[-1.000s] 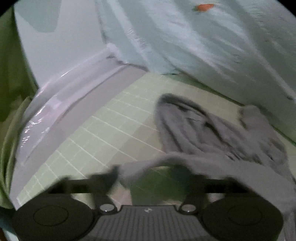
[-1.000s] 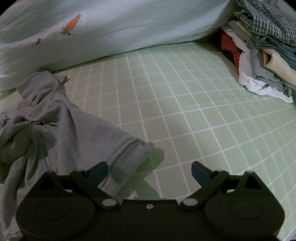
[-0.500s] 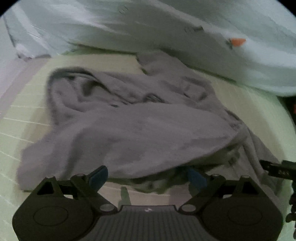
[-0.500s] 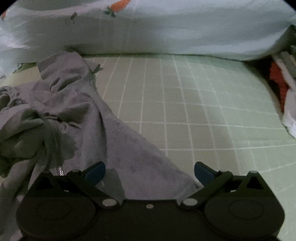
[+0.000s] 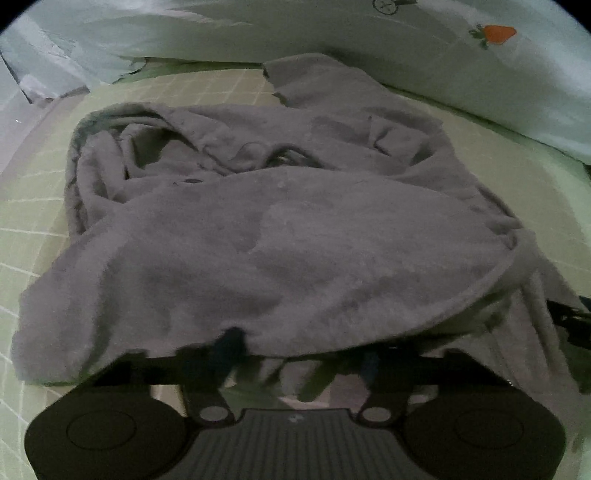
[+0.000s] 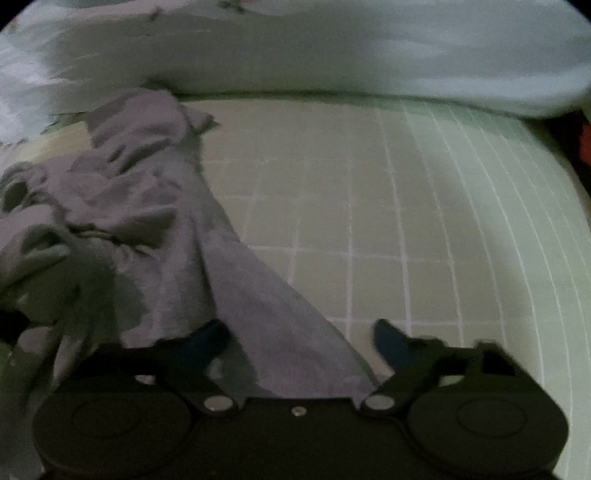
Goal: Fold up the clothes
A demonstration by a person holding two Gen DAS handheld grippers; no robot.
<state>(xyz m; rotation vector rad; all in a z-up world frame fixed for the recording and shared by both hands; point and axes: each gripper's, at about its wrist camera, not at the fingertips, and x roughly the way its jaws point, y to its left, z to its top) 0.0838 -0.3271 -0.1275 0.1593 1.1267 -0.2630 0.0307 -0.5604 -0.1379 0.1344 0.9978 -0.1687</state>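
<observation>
1. I looked down along my left tool (image 5: 297, 349) at a crumpled grey garment (image 5: 288, 236) that lay spread on a pale green bed sheet (image 5: 33, 206) with a white grid.
2. The near hem of the garment draped over both fingers of the left tool. Its jaws had just been closing, with the hem between them, but I could not tell whether the pads pressed the cloth.
3. Beyond the garment, at the far side from the tool, lay a pale blue quilt (image 5: 424, 51) printed with an orange carrot (image 5: 496, 34).
4. My right tool (image 6: 301, 341) pointed down at the same garment (image 6: 155, 229), which lay ahead and to its left.
5. A flat corner of the cloth ran between the right tool's blue fingertips (image 6: 388, 338). Its jaws had also just been closing; a gap showed beside the right fingertip, so no grip was clear.
6. To the right of that tool the sheet (image 6: 443, 206) lay bare.
</observation>
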